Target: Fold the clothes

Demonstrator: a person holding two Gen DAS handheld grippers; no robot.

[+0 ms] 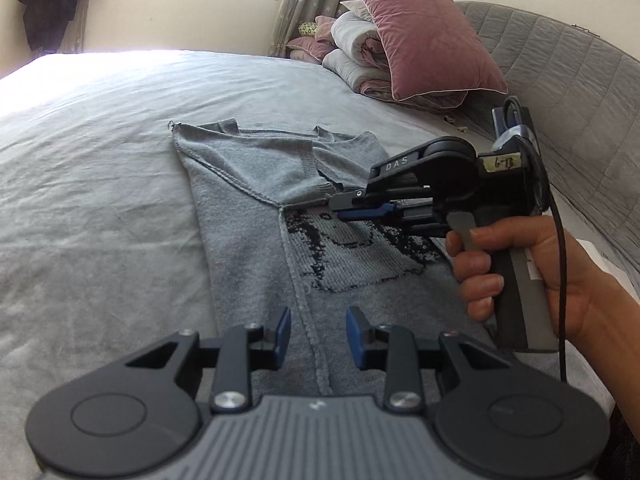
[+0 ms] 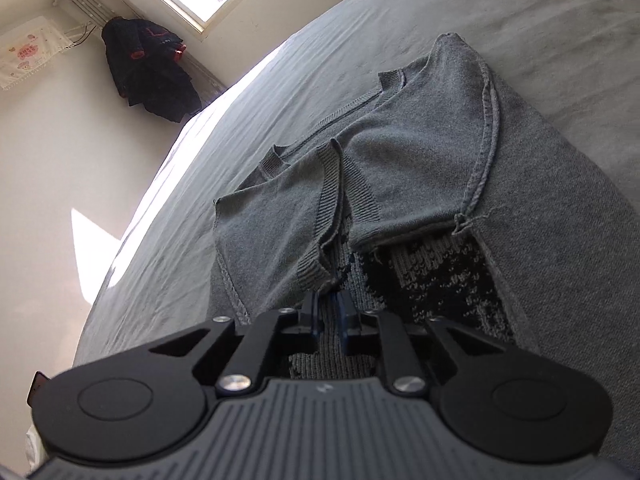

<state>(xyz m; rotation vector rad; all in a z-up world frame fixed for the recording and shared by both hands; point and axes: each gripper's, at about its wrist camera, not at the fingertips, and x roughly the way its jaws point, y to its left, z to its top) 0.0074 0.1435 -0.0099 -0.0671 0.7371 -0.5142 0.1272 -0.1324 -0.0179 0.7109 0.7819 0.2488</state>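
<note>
Lying flat on the bed, the grey sweater has both sleeves folded in over its chest pattern. At the sleeve cuff near the sweater's middle, the right gripper is clenched on the ribbed edge. Only the left wrist view shows the person's hand wrapped around that gripper's handle, and the pillows beyond the sweater. The left gripper hangs over the sweater's near seam, jaws apart and empty.
</note>
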